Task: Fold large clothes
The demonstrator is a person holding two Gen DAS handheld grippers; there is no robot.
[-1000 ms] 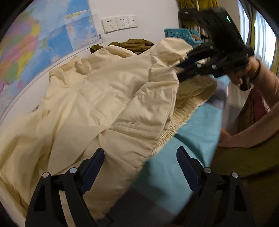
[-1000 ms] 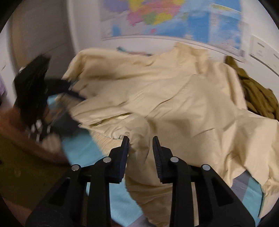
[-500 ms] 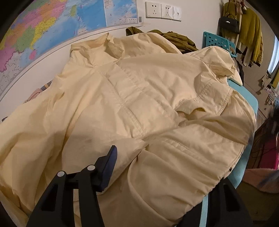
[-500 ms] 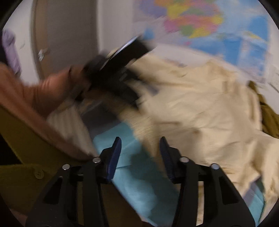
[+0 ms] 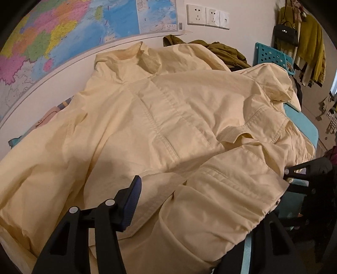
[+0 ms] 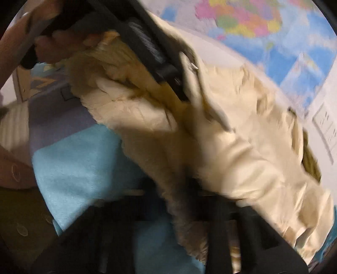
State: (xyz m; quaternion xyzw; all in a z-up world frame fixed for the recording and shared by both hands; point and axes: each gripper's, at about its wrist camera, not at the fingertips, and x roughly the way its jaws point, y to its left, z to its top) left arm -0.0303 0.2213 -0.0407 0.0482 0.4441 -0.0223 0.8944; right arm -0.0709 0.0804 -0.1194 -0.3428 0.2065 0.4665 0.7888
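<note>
Garment: a large pale-yellow cotton jacket (image 5: 168, 118) lies spread front-up over the bench, its collar towards the wall and its gathered hem towards the cameras.
Bench: covered in turquoise cloth (image 6: 84, 164), bare only along the near edge beside the jacket's hem.
Jacket folds: one front panel is flipped up across the lower body, leaving a raised ridge near the pocket flap. One sleeve trails off towards the left of the left wrist view.
Left claw (image 5: 200, 202): it straddles a thick bunch of the hem. The blue-padded finger (image 5: 130, 202) rests against the fabric and the other finger is buried under the cloth, so it looks clenched on the jacket at a half-wide span.
Left hand (image 6: 59, 42): wrapped round that claw's black handle, blurred, at the top of the right wrist view.
Right claw (image 6: 185, 202): its jaws are closing, with a shaded fold of the jacket's edge running between them. The view is heavily smeared. From the left wrist its black tip meets the hem's corner at the far right.
Wall: a colourful world map (image 5: 63, 38) and a row of white sockets (image 5: 207, 15).
Behind the jacket: a crumpled olive-green garment (image 5: 225, 50), touching its far shoulder, and a turquoise perforated plastic basket (image 5: 271, 57).
Far right: a black handbag (image 5: 285, 35) hangs beside mustard-coloured clothes (image 5: 311, 42).
</note>
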